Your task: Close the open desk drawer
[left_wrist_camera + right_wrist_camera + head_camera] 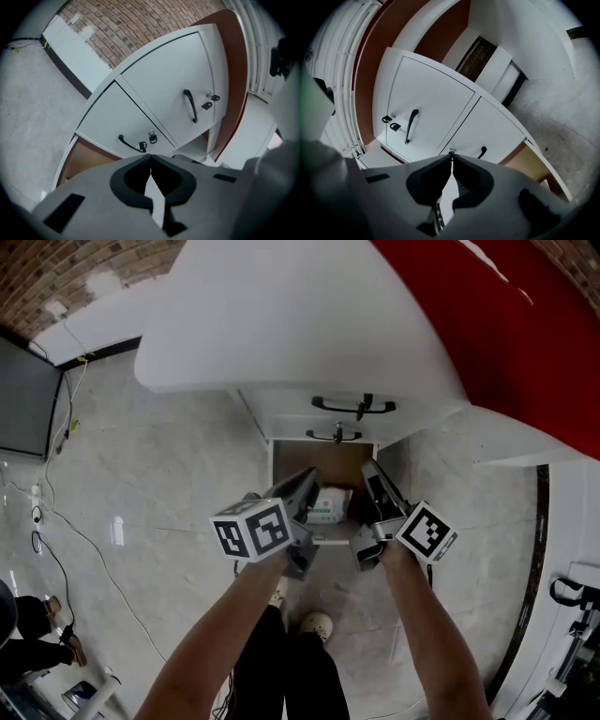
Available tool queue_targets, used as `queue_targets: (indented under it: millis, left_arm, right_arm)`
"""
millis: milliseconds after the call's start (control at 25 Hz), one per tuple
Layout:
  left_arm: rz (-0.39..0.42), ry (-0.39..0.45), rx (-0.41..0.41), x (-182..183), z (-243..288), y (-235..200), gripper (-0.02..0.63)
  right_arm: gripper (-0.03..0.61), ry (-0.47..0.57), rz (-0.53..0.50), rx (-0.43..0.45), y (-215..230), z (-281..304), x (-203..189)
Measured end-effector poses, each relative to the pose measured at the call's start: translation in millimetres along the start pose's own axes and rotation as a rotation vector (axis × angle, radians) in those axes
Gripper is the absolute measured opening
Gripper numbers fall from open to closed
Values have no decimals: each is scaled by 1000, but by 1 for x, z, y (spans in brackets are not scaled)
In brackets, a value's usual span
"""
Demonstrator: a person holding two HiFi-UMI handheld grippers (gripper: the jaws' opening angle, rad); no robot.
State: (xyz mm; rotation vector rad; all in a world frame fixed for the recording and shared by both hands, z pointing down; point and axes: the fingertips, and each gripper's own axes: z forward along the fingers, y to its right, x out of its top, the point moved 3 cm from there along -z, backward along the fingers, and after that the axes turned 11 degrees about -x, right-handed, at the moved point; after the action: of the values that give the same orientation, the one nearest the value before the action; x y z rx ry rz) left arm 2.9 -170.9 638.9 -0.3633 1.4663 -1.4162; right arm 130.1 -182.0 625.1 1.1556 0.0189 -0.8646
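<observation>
Left forearm stretched down and forward. Left tongs (302, 488) over left edge of open drawer (314, 457), tips pressed together, nothing held. Drawer is lowest of three under white worktop (281, 324), pulled out toward person's feet. White-and-green box (328, 505) inside; print too small to read, possibly a label. Right forearm mirrors left. Right tongs (373, 476) over drawer's right edge, tips likewise met, empty.
</observation>
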Motion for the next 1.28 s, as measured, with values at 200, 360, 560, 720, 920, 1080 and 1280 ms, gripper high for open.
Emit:
queue_targets:
  millis: [200, 360, 560, 720, 920, 1080, 1280]
  left_arm:
    - [126, -65, -10, -27, -29, 50, 9]
    - [322, -124, -4, -34, -68, 100, 9]
    - [462, -149, -27, -38, -104, 157, 9]
    - [489, -160, -57, -37, -126, 204, 9]
    - [508, -132, -85, -22, -145, 267, 9]
    - [533, -150, -101, -16, -164, 315, 9]
    - [585, -183, -90, -7, -196, 350, 9]
  right_arm:
    - [6, -5, -59, 16, -23, -41, -11]
    - [6, -52, -262, 34, -59, -78, -32]
    - [6, -22, -393, 0, -90, -135, -45]
    - [6, 42, -381, -19, -122, -181, -41]
    - [6, 71, -340, 17, -178, -232, -30]
    - [6, 63, -399, 23, -222, -271, -25]
    - [6, 73, -428, 17, -263, -305, -24]
